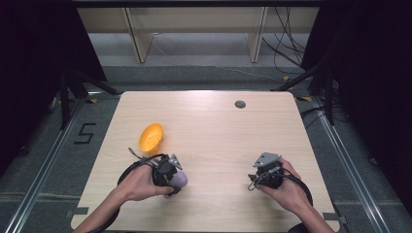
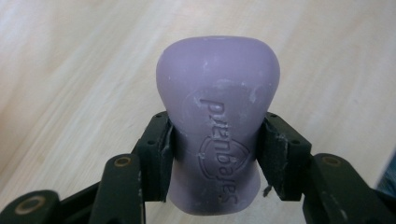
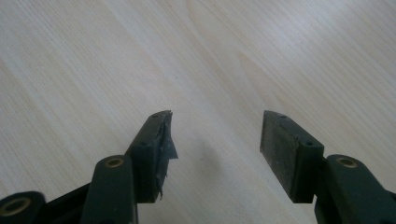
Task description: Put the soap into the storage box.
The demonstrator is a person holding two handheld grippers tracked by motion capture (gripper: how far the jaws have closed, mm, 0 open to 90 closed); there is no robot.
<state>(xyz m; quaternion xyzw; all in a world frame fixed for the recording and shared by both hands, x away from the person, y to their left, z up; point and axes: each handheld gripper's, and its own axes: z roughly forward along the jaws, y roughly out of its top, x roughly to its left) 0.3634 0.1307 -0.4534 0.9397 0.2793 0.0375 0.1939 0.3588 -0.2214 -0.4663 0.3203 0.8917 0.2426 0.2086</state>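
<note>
A lilac, waisted soap-like block (image 2: 217,126) with raised lettering sits clamped at its narrow middle between both pads of my left gripper (image 2: 215,149). From above, that gripper (image 1: 172,182) is at the front left of the table with the lilac block (image 1: 178,179) poking out on its right side. An orange bowl (image 1: 151,137) lies tipped on its side just beyond it. My right gripper (image 3: 215,140) stands open over bare wood, nothing between its jaws; from above, this right gripper (image 1: 257,177) is at the front right.
The light wooden table (image 1: 214,131) has a small dark round grommet (image 1: 240,104) near its far edge. Dark curtains and stand legs flank the table; cables lie on the floor at the back right.
</note>
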